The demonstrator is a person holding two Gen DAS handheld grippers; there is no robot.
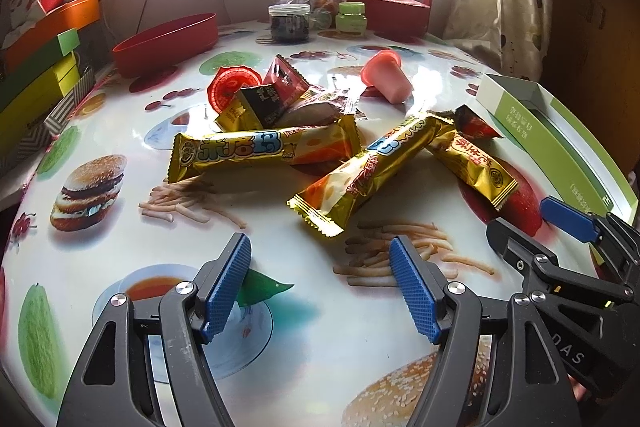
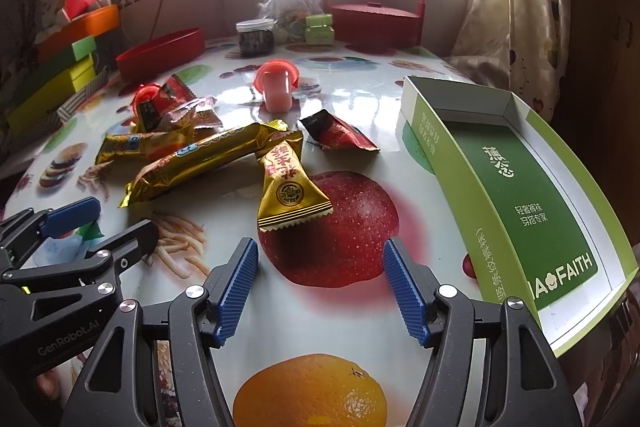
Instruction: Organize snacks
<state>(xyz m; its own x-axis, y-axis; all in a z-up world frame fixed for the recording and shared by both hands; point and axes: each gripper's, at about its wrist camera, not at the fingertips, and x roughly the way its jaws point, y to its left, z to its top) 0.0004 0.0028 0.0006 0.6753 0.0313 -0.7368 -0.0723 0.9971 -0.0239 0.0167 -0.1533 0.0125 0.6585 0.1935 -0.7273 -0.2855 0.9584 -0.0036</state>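
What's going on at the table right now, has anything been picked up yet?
Nothing is held yet. A person holds two grippers just above the table, and both the left gripper and right gripper are open and empty. A pile of gold snack bars and small red packets lies loose on the fruit-print tablecloth, with a pink jelly cup tipped over behind it. The green box tray on the right and the red bowl look empty.

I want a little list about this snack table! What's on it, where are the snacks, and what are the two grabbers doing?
table: fruit-and-burger print tablecloth
snack pile: gold wrapped bars, dark red packets
jelly cups: pink one tipped over; red one in the pile
green box: open, empty, on the right
left gripper: open, holding nothing
right gripper: open, holding nothing
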